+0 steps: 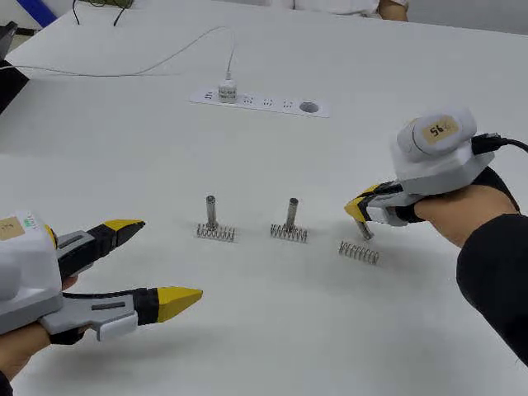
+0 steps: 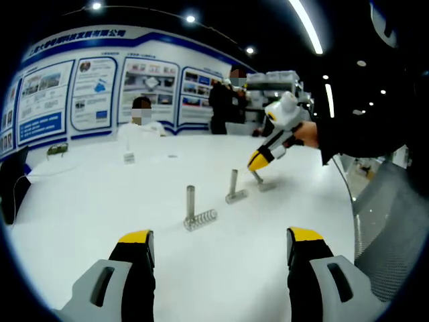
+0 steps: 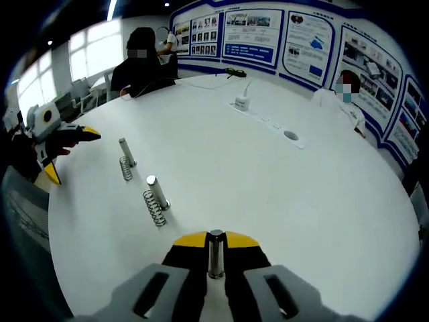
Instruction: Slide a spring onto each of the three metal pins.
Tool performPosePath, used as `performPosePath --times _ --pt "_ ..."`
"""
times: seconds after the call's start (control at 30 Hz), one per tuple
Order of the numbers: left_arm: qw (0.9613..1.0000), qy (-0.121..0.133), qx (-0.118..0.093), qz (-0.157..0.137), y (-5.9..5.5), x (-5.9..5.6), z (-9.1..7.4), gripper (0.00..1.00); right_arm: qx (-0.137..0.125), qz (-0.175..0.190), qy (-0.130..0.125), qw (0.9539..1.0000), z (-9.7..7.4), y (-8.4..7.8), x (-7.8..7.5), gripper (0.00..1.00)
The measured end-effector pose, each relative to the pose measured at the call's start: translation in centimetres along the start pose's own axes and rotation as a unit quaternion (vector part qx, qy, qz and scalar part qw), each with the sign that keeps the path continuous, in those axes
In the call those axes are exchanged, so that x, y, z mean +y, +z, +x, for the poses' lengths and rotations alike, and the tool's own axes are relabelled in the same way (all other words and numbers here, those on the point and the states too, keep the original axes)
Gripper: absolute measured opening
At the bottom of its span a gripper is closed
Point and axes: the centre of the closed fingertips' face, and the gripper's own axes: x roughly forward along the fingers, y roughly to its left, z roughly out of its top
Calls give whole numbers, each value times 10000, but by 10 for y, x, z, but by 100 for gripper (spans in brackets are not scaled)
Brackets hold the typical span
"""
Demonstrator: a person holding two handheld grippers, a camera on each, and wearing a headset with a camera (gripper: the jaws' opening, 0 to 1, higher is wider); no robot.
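Two metal pins (image 1: pixel 211 210) (image 1: pixel 291 213) stand upright on the white table, each with a spring (image 1: pixel 215 233) (image 1: pixel 289 233) lying at its base. A third spring (image 1: pixel 359 252) lies loose to the right. Just above it, my right gripper (image 1: pixel 360 211) is shut on the third pin (image 1: pixel 365 231), which leans with its lower end near the table. In the right gripper view the pin (image 3: pixel 215 253) sticks up between the closed yellow fingertips (image 3: pixel 231 240). My left gripper (image 1: pixel 157 262) hovers open at the near left, holding nothing; the left gripper view shows its fingers (image 2: pixel 137 241) spread wide.
A white power strip (image 1: pixel 260 102) with a plugged-in cable lies at the far middle of the table (image 1: pixel 272 330). People sit and stand beyond the far edge (image 3: pixel 144 60). A dark object (image 1: pixel 8 78) lies at the far left edge.
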Motion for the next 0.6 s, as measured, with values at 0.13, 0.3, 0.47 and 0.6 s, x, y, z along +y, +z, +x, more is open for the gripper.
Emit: performPosePath --times 0.13,0.3,0.47,0.6 --pt "10000 5 -13 12 2 0 0 82 -48 37 -31 10000 -3 -1 0 9" --pt "10000 7 -19 17 2 0 -1 82 -111 127 -64 9998 -8 -2 0 9" --pt "10000 7 -29 32 3 0 -1 82 -207 224 -109 9995 -12 -4 -1 9" --pt "10000 -5 -36 44 4 -1 0 82 -263 253 -112 9993 -14 -4 0 9"
